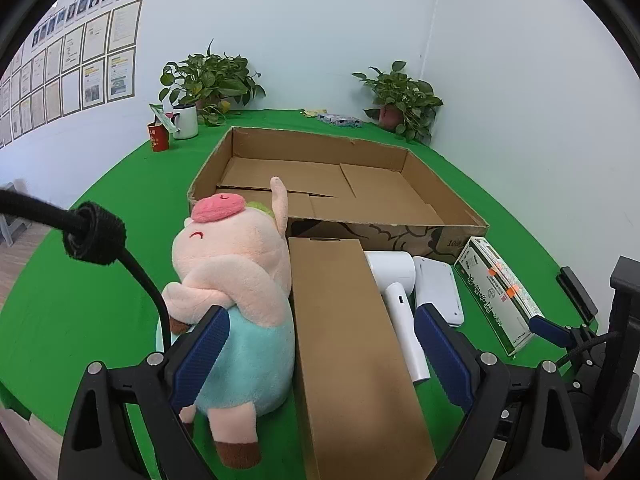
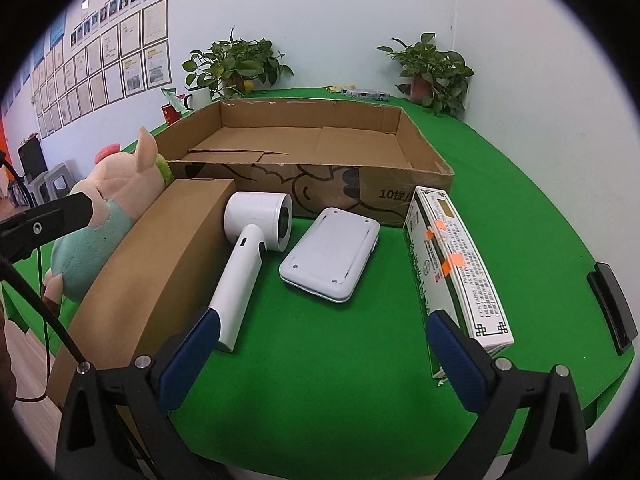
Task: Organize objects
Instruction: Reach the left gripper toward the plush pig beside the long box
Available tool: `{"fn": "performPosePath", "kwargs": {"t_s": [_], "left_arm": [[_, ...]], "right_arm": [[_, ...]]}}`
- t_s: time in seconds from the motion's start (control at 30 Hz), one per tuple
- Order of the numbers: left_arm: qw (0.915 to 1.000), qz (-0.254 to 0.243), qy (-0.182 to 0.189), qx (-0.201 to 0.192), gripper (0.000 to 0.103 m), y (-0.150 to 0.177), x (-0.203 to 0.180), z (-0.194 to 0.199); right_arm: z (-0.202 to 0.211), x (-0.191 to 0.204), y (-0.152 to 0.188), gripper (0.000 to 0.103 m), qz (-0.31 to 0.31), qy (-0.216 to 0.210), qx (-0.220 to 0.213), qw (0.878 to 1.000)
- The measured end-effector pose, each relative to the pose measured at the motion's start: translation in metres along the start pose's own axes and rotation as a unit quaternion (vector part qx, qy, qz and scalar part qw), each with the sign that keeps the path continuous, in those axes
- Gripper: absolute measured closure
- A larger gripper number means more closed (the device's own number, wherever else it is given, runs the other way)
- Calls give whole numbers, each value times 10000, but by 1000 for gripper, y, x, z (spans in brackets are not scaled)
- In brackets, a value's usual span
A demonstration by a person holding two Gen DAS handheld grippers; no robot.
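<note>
A wide, shallow cardboard tray lies empty on the green table. In front of it stand a pink pig plush in a teal outfit, a long brown box, a white hair dryer, a white flat case and a green-and-white carton. My left gripper is open, straddling the brown box and the plush's side. My right gripper is open over bare cloth, between the dryer handle and the carton.
Two potted plants stand at the back by the wall, with a white mug and a red cup at the back left. A black flat object lies near the table's right edge. A black cable hangs at left.
</note>
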State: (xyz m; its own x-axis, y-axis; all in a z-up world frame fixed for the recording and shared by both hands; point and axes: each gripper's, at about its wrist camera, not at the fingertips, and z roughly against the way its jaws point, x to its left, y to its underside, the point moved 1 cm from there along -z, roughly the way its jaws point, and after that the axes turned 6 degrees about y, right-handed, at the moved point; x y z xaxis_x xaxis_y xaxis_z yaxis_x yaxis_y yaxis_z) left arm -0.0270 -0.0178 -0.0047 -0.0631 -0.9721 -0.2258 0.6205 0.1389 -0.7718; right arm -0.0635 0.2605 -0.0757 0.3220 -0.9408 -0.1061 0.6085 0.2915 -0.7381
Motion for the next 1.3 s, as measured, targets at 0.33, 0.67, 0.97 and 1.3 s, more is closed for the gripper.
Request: {"fn": "performPosePath", "kwargs": {"t_s": [0.33, 0.67, 0.97, 1.3], "left_arm": [[9998, 81, 141, 84, 9, -7, 3, -13], [9998, 149, 108, 113, 9, -8, 15, -13], [9993, 363, 113, 63, 9, -7, 33, -2], [9963, 849, 130, 81, 9, 10, 86, 16]], "right_arm": [[-11, 4, -3, 1, 9, -57, 93, 9999], [-15, 10, -8, 1, 30, -243, 85, 9997], [-10, 24, -16, 1, 202, -410, 55, 9989], [35, 60, -55, 1, 822, -2441, -888, 9622]]}}
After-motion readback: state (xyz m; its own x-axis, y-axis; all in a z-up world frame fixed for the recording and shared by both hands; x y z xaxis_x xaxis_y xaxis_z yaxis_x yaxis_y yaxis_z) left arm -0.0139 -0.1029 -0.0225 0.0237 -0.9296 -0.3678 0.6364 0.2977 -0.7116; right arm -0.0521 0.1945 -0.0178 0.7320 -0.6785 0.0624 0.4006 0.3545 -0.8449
